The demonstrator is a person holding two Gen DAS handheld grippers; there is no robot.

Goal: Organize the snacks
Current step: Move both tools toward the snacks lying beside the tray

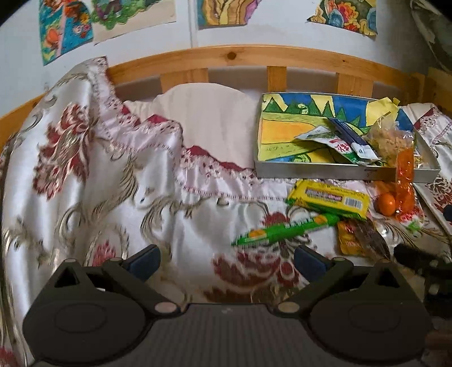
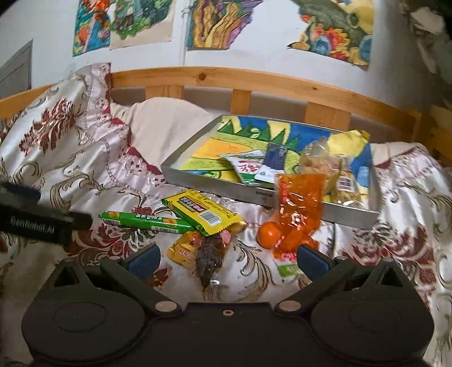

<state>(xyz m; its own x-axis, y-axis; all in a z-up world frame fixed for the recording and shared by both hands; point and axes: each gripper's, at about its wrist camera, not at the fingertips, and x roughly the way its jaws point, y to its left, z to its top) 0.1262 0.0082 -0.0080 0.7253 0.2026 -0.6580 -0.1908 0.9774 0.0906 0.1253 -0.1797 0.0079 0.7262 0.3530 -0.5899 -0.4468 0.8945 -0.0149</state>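
Observation:
A grey tray (image 2: 180, 158) with a colourful drawing inside lies on the bed and holds several snack packets (image 2: 248, 168). It also shows in the left wrist view (image 1: 310, 170). In front of it lie a green stick pack (image 2: 144, 222), a yellow bar pack (image 2: 202, 211), a small yellow and brown packet (image 2: 197, 251), an orange fruit (image 2: 268, 231) and an orange bag (image 2: 299, 209) that leans on the tray's edge. My right gripper (image 2: 227, 258) is open just before the brown packet. My left gripper (image 1: 226, 261) is open, near the green stick pack (image 1: 285, 230).
A satin floral bedspread (image 1: 84, 175) covers the bed in folds, with a cream pillow (image 1: 214, 118) behind. A wooden headboard rail (image 1: 231, 56) and a wall with drawings (image 2: 217, 25) stand at the back. The left gripper's body (image 2: 31, 217) shows at the right view's left edge.

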